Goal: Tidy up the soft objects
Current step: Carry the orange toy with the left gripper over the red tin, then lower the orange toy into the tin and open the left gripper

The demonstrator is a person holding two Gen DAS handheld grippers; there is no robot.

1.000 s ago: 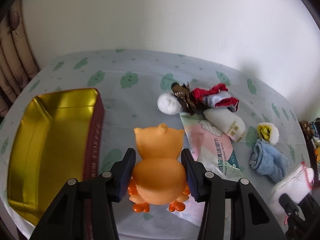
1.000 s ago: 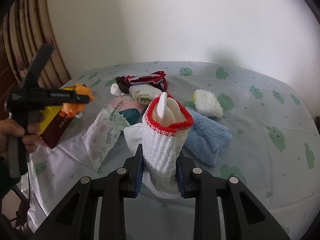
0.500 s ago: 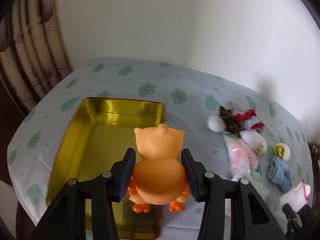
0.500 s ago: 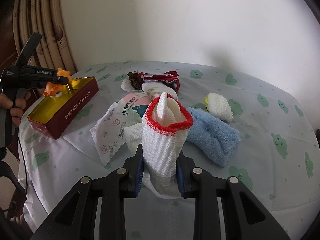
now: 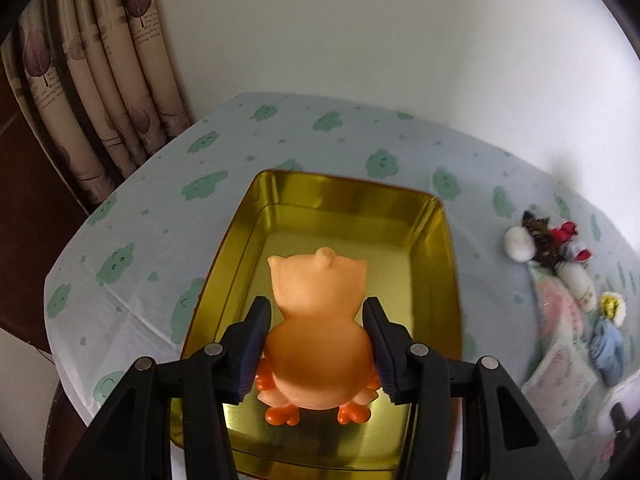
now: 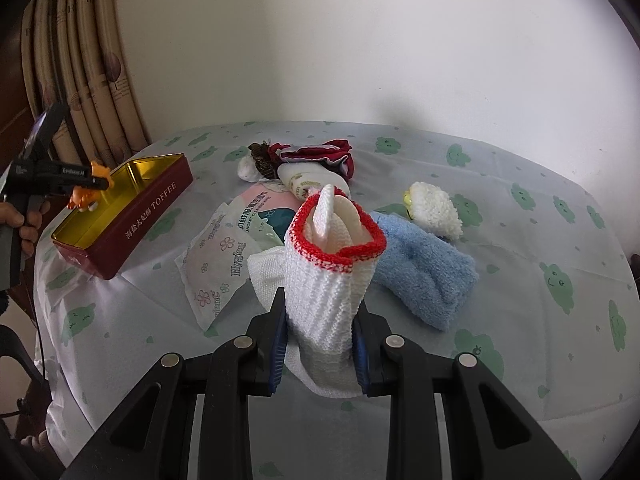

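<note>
My left gripper is shut on an orange rubber duck-like toy, holding it above the open gold-lined toffee tin. From the right wrist view the toy hangs over the near-left end of the red-sided tin, not touching it. My right gripper is shut on a white knitted glove with a red cuff, lifted a little off the table near its front edge.
On the green-patterned tablecloth lie a folded blue towel, a white fluffy puff, wipe packets, a white roll and a red-white cloth. Curtains hang at the left, the wall is behind.
My left gripper has carried the orange toy leftward from above the cloth beside the wipe packet to over the tin's inside. The right gripper and its glove have stayed put.
</note>
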